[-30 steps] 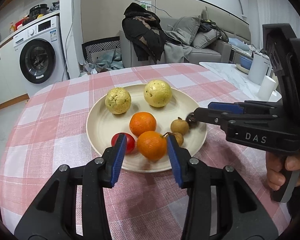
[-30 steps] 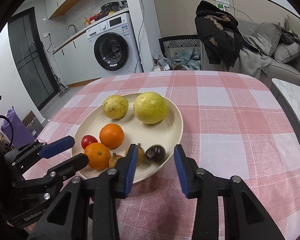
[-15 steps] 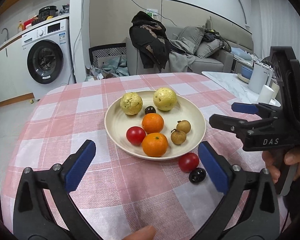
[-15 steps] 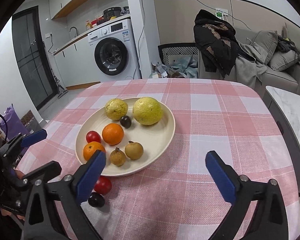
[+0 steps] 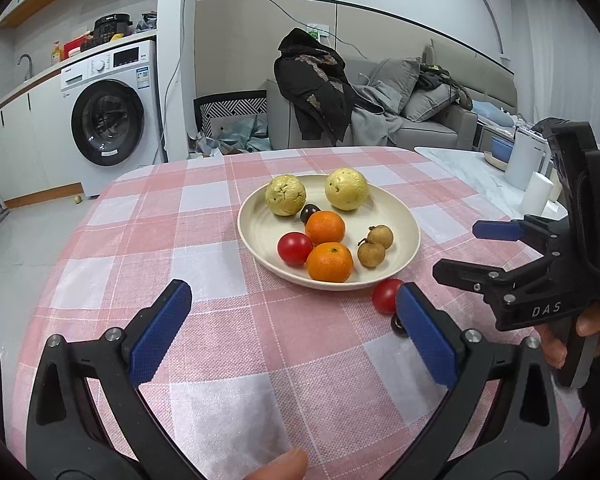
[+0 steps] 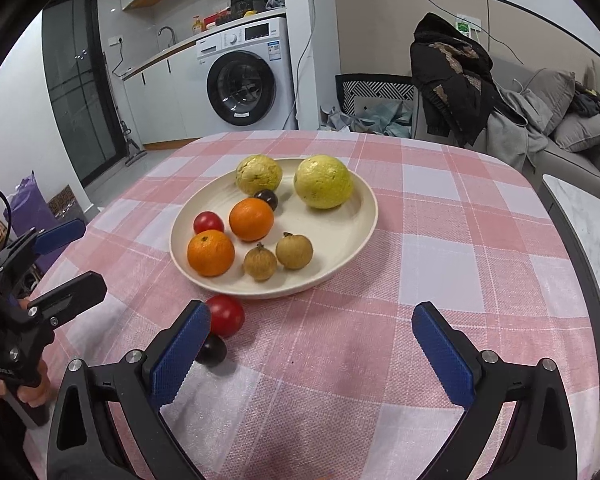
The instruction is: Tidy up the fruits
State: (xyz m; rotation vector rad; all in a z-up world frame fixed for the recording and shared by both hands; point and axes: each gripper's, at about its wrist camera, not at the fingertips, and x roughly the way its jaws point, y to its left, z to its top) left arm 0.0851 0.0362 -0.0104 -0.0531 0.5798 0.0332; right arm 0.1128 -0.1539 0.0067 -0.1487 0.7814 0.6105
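Observation:
A cream plate (image 5: 260,236) (image 6: 356,240) on the pink checked tablecloth holds two yellow fruits (image 5: 347,189), two oranges (image 5: 330,262), two brown longans (image 5: 371,254), a red tomato (image 5: 295,248) and a dark grape (image 5: 309,213). A second red tomato (image 6: 226,315) (image 5: 385,295) and a dark grape (image 6: 212,350) lie on the cloth beside the plate's near rim. My left gripper (image 5: 292,328) is open and empty, short of the plate. My right gripper (image 6: 312,348) is open and empty, with its left finger (image 6: 180,356) next to the loose grape.
A marble side table (image 5: 480,176) with white containers stands to the right. A washing machine (image 5: 108,116) and a sofa with clothes (image 5: 380,112) are behind the table. The table's edges curve away on the left and far side.
Both grippers have opened wide and pulled back from the plate. A dark grape now sits between the yellow fruits, and a tomato and a grape lie on the cloth.

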